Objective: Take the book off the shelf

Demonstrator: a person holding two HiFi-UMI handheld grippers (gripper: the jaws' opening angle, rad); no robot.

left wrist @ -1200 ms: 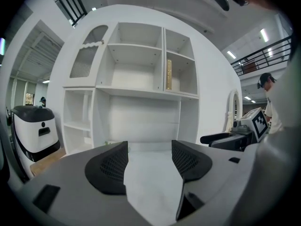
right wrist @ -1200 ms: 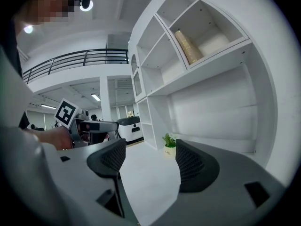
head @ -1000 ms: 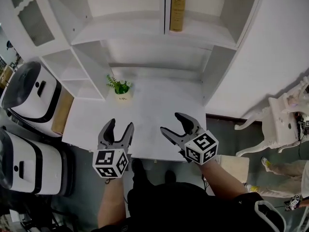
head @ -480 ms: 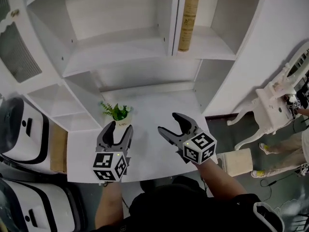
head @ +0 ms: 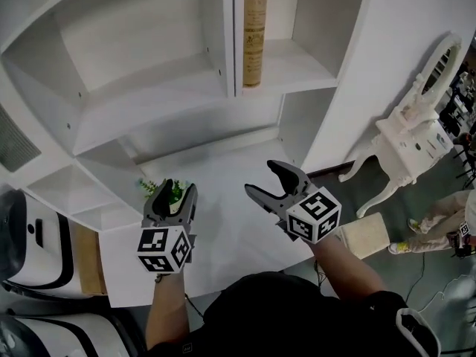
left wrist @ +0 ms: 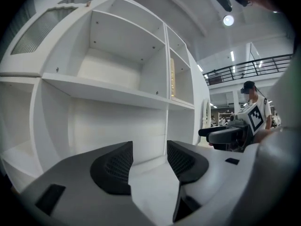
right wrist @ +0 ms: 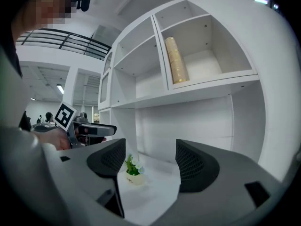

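head view only: both grippers side by side over the white desk top [head: 230, 214], a carved white furniture piece [head: 416, 132] at 3 o'clock, white rounded machines [head: 30, 248] at 8 o'clock. neither gripper view shows those.

right gripper view only: small potted plant [right wrist: 133, 171] seen whole on the desk, in line between the jaws but well beyond them. in the head view the left gripper [head: 178, 192] half covers it. the left gripper view does not show it.

left gripper view: the task's thing is only a thin pale sliver past the divider, and the other gripper sits at 3 o'clock.

book [head: 255, 32]: at 12 o'clock in the head view, on the white shelf unit [head: 149, 95], upper right compartment. it stands upright on the board, its side against the vertical divider, well apart from both grippers. tan-gold spine with ornamented bands and a darker panel. the right gripper view shows the spine's rounded face.

left gripper: jaws apart and closing, with only desk and shelf back beyond the gap.

right gripper [head: 262, 181]: jaws spread wide, empty, pointing toward 11 o'clock.
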